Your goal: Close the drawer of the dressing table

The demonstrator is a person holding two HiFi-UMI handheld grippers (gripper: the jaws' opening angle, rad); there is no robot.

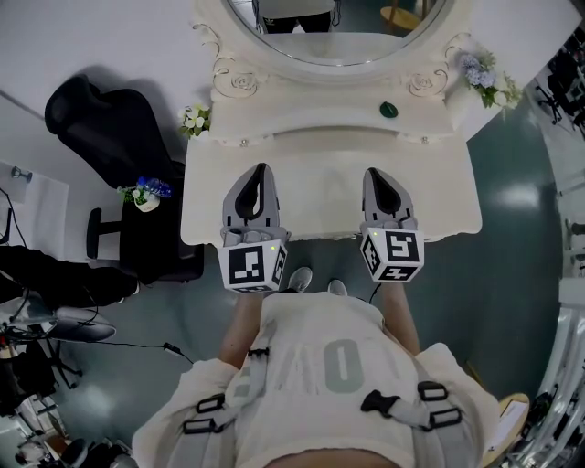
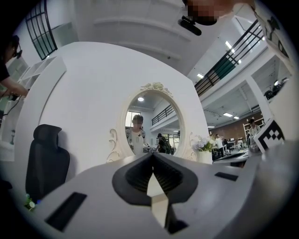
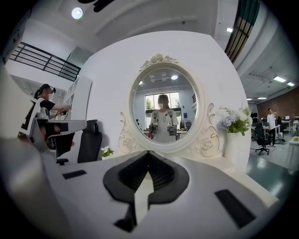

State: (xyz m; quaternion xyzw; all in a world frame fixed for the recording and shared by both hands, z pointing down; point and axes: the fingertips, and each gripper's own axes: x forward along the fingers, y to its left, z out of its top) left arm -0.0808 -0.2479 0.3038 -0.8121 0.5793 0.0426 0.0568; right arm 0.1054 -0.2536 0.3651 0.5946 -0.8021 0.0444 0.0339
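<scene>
The dressing table point(image 1: 329, 169) filled the upper centre of the head view, its white top broad, smooth and bare. From straight above, the drawer could not be told from the top. The wavy front edge ran across just beside the two marker cubes.

The left gripper point(image 1: 260, 170) hovered over the top left of centre, jaws pressed together on nothing. The right gripper point(image 1: 379, 173) hung beside it, right of centre, tips met and just as empty. Both pointed towards the mirror point(image 1: 334, 27), an oval in a cream frame carved with scrolls and roses.

On the raised back shelf lay a small dark green object point(image 1: 389, 110). White flowers point(image 1: 194, 119) stood at its left end and a lilac bunch point(image 1: 484, 75) at its right.

Off the left side stood a black chair point(image 1: 110, 128) with a padded back, and near it a little pot of blue flowers point(image 1: 146, 194). The grey-green floor point(image 1: 512, 247) shone at right, with open room along that side of the table. A curved white wall point(image 3: 107, 79) backed the mirror. At the lower left corner, cables and gear crowded the floor.
</scene>
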